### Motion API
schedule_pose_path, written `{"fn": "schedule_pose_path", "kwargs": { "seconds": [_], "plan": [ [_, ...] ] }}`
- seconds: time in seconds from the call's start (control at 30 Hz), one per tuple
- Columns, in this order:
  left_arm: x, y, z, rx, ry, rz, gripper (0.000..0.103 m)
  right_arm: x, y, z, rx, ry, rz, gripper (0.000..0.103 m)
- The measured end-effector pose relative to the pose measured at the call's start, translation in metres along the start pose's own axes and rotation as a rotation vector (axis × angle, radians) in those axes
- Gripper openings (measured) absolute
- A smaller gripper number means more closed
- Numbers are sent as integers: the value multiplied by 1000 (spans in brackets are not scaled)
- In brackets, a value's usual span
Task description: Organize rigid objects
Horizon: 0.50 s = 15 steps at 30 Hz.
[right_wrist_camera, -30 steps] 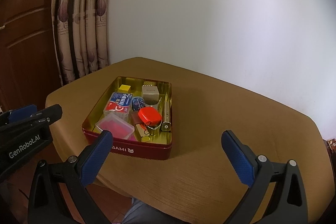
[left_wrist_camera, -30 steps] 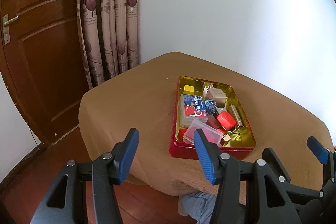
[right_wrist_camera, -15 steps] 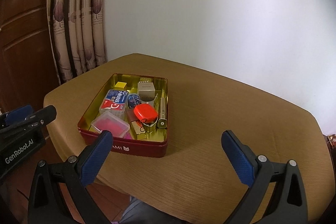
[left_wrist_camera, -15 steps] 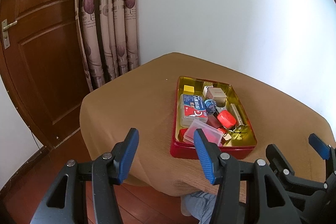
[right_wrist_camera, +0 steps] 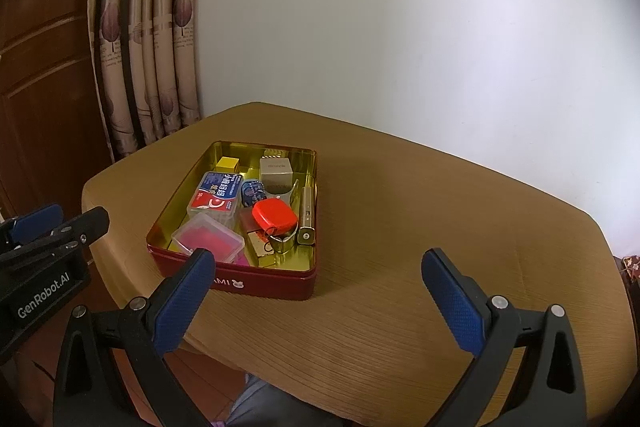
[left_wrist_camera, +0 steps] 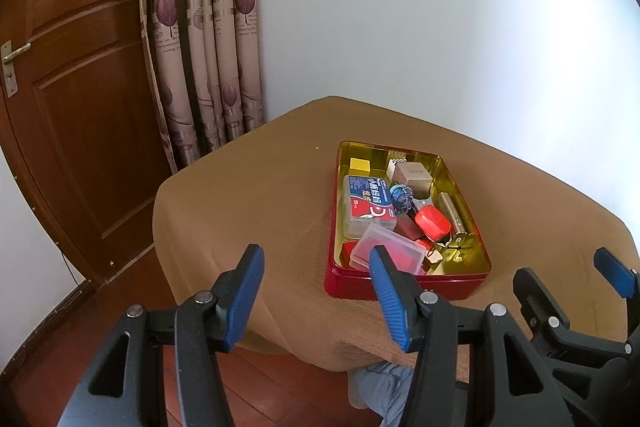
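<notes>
While both of my claws, left claw [left_wrist_camera: 316, 293] and right claw [right_wrist_camera: 316, 291], are hanging released and empty short of the red tin [right_wrist_camera: 264, 281], I am judging the red round case [right_wrist_camera: 275, 213] on top the easiest first pick.

I'm seeing the clear plastic case [left_wrist_camera: 387, 249] partly covering a red block [left_wrist_camera: 347, 251] at the tin's [left_wrist_camera: 404, 287] near edge.
</notes>
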<state>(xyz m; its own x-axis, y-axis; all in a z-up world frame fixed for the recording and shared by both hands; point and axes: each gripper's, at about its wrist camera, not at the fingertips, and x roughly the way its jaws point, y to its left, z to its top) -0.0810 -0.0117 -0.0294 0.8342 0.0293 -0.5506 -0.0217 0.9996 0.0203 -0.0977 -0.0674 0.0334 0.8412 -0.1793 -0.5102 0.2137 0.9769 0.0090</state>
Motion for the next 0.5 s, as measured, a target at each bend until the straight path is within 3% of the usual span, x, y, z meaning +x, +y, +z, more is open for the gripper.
{"fn": "schedule_pose_path", "kwargs": {
  "seconds": [0.5],
  "plan": [
    [1, -1, 0, 9, 0, -2, 56, -3, -2, 2, -4, -3, -16, 102]
  ]
}}
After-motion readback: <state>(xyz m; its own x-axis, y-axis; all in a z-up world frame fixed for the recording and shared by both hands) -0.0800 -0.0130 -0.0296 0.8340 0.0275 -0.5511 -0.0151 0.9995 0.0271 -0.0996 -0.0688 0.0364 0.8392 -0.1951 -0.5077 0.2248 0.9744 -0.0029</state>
